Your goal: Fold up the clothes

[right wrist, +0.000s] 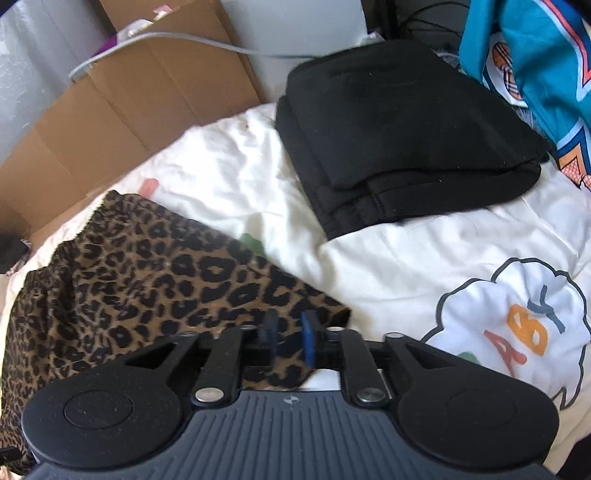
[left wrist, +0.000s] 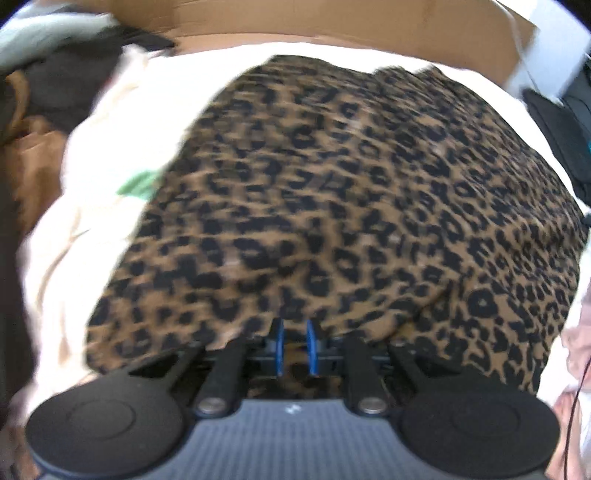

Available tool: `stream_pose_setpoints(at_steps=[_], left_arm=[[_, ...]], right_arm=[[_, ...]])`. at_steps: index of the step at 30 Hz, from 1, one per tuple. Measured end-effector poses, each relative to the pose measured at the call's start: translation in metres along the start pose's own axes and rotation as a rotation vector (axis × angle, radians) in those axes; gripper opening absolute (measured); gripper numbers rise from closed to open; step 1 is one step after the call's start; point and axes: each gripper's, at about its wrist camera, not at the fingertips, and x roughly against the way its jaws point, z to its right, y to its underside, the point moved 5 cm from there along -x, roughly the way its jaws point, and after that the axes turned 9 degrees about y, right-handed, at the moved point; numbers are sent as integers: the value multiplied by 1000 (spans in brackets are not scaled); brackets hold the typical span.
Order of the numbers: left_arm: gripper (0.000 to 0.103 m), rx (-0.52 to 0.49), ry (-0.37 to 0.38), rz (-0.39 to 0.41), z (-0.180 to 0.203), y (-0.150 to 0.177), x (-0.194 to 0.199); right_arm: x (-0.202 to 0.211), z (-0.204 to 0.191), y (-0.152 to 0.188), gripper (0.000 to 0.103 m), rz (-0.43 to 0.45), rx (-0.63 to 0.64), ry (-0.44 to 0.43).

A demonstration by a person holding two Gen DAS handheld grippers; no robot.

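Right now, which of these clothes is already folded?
The black garment, a neat stack on the white bedding. The leopard-print garment is spread out; the teal one is bunched.

- The leopard-print garment (left wrist: 332,206) fills most of the left wrist view, motion-blurred, spread over a white bedspread (left wrist: 122,122).
- The left gripper (left wrist: 295,343) sits at the garment's near edge; its blue-padded fingers (left wrist: 277,345) stand close together with a fold of the print pinched between them.
- Left of the garment, a small green print (left wrist: 138,184) shows on the bedspread.
- Farther left lies a heap of dark and brown clothes (left wrist: 33,96).
- Behind the garment runs brown cardboard (left wrist: 332,18).
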Motion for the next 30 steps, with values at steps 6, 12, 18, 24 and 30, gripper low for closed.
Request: stream_pose_setpoints(at_steps=[6,12,18,24,30], left_arm=[[20,117,-69,47,-46,3,33],[44,231,-158,105,-91,14,47],[46,277,-164,138,-116,22,32],[44,330,-170,168,-128,32,15],[44,232,-182,169,-120,40,8]], right_arm=[[16,-14,-4,36,21,25,-23],[29,-25,-9,49,63,83,-1],[35,-35,-2,63,26,127,-4],[37,-45,11,63,-10,172,-17],[34,-47,18,63,-30,173,-11]])
